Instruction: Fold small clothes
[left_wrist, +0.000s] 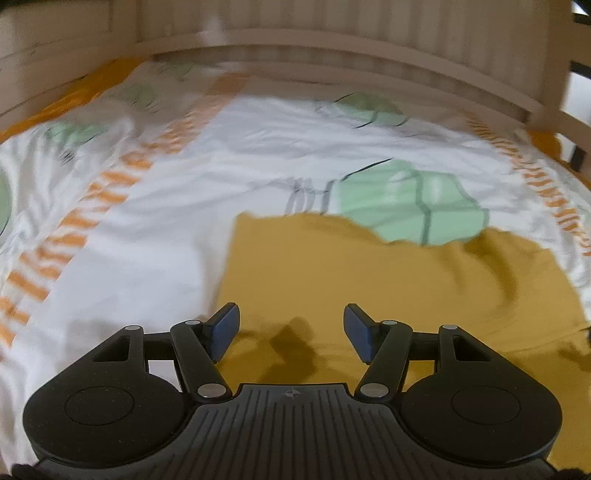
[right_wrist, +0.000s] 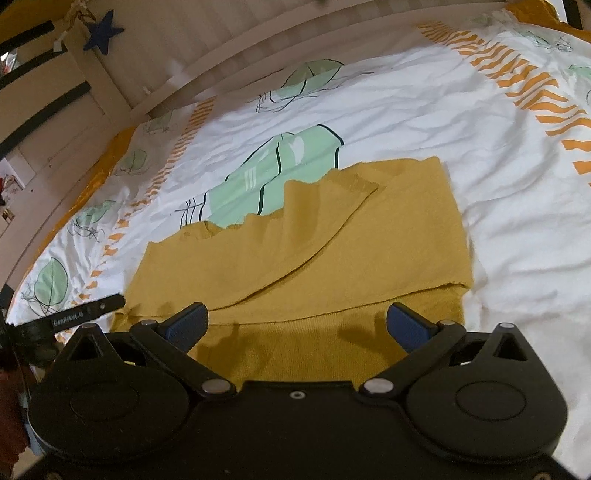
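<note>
A mustard-yellow garment (left_wrist: 369, 273) lies partly folded on the bed; in the right wrist view (right_wrist: 332, 236) a flap is folded over its body. My left gripper (left_wrist: 291, 328) is open and empty, just above the garment's near left part. My right gripper (right_wrist: 295, 325) is open and empty, over the garment's near edge. Part of the left gripper (right_wrist: 66, 314) shows at the left edge of the right wrist view.
The white bedspread (right_wrist: 406, 92) has green shapes and orange stripe bands. A pale wooden bed rail (left_wrist: 332, 48) runs along the far side. A blue star (right_wrist: 101, 31) hangs on the rail at far left.
</note>
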